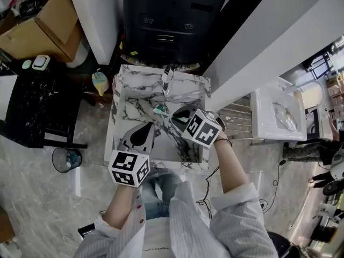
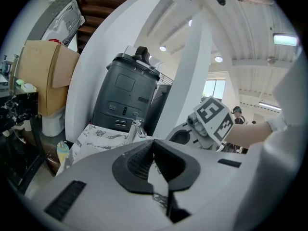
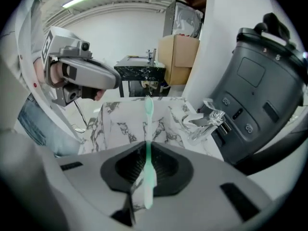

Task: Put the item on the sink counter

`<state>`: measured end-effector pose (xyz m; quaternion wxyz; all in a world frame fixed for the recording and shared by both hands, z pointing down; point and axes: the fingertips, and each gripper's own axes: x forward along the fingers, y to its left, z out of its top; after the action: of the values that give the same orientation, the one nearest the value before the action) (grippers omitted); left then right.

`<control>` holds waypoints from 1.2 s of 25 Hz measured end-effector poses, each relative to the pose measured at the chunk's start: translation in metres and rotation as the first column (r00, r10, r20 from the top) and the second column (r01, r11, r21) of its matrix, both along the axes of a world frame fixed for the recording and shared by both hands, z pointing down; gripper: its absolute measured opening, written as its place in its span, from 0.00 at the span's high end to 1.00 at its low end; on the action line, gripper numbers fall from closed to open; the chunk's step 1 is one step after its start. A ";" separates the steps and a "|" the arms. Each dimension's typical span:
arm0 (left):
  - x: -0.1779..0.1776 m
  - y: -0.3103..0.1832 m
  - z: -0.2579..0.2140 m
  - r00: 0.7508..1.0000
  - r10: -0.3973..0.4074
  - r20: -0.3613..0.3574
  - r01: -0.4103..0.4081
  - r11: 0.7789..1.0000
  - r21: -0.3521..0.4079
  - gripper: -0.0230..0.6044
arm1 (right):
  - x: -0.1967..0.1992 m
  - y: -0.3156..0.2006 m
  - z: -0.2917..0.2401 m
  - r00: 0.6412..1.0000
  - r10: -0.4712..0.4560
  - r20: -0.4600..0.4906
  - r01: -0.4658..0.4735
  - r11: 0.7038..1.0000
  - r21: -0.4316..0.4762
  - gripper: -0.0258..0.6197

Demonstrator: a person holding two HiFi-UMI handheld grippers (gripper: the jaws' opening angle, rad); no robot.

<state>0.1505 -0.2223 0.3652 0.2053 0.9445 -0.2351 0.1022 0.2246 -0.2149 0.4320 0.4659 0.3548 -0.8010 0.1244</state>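
Observation:
A mint-green toothbrush [image 3: 148, 129] is clamped upright between the pads of my right gripper [image 3: 147, 165], its head pointing out over the marble sink [image 3: 159, 117]. In the head view the toothbrush [image 1: 160, 110] sticks out of the right gripper [image 1: 174, 116] above the basin, near the middle of the sink counter [image 1: 119, 85]. My left gripper [image 1: 146, 130] hovers over the basin's front left. Its jaws [image 2: 154, 160] meet with nothing between them. The chrome faucet [image 1: 167, 77] stands at the sink's back rim.
A tall black machine [image 1: 166, 20] stands right behind the sink. A cardboard box [image 1: 43, 26] and a black marble table [image 1: 32, 106] are at the left, with a small waste bin [image 1: 67, 159] on the floor. Another white basin [image 1: 279, 114] is at the right.

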 end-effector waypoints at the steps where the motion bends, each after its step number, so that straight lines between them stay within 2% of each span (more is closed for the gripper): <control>1: -0.005 0.000 -0.001 1.000 -0.005 -0.001 0.005 1.000 0.001 0.94 | -0.006 0.001 -0.006 1.000 0.014 0.017 -0.014 1.000 0.022 0.90; 7: -0.037 0.007 -0.004 0.998 -0.055 -0.006 0.055 0.998 0.013 0.94 | -0.040 0.012 -0.032 0.988 0.078 0.135 -0.097 0.986 0.139 0.90; 13: -0.059 0.029 -0.009 0.990 -0.139 -0.014 0.140 0.990 0.035 0.94 | -0.073 0.030 -0.056 0.972 0.060 0.228 -0.116 0.964 0.241 0.90; 21: -0.078 0.095 -0.012 0.965 -0.263 -0.010 0.264 0.963 0.047 0.94 | -0.111 0.100 -0.061 0.948 -0.054 0.313 -0.026 0.969 0.246 0.90; 26: -0.090 0.148 -0.013 0.948 -0.318 -0.007 0.318 0.946 0.057 0.94 | -0.119 0.152 -0.065 0.932 -0.072 0.356 -0.022 0.967 0.254 0.90; 30: -0.097 0.185 -0.010 0.937 -0.349 -0.003 0.348 0.936 0.058 0.94 | -0.130 0.194 -0.059 0.928 -0.108 0.358 0.018 0.969 0.246 0.90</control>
<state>0.0534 -0.0377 0.3551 0.1920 0.8931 -0.4023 0.0608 0.0948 -0.0207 0.3727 0.2651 0.3526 -0.8941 0.0765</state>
